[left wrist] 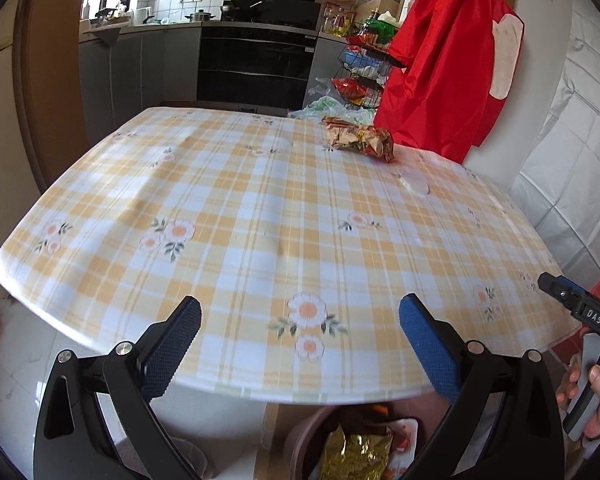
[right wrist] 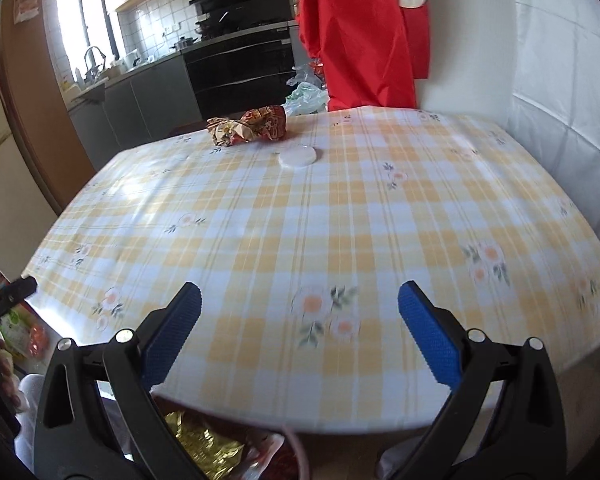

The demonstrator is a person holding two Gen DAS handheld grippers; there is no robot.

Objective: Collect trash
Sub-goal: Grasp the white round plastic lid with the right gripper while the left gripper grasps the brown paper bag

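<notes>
Crumpled snack wrapper (right wrist: 249, 125), red and tan, lies on the far part of the table (left wrist: 236, 208), well ahead of both sets of jaws. From the right jaws it sits ahead and left of centre; from the left jaws, ahead and right of centre. A flat white lid (right wrist: 298, 156) rests on the cloth just nearer than the wrapper, close beside it but apart as far as the right wrist view shows. Both look like remaining trash.

Left gripper (left wrist: 300, 342): jaws spread wide, nothing between them, held back over the near table edge. Right gripper (right wrist: 298, 340): jaws likewise wide and empty, also over the near edge. Neither touches the cloth or any item. A hand (left wrist: 598, 402) grips the right tool's handle at the edge of the left wrist view.

Bin (left wrist: 300, 436) stands below the near edge, directly under and between the left jaws; a gold foil bag (left wrist: 356, 454) and other packets already lie in it. Judgement: some trash is already collected, and the wide jaws held over the bin suit a ready stance before the next reach.

Next move likely calls for a long reach across the table. The wrapper is bulky and crumpled, so it should pinch easily; the lid lies flat and may slide on the smooth cloth.

Red garment (left wrist: 448, 60) hangs beyond the far right corner, clear of the path.
</notes>
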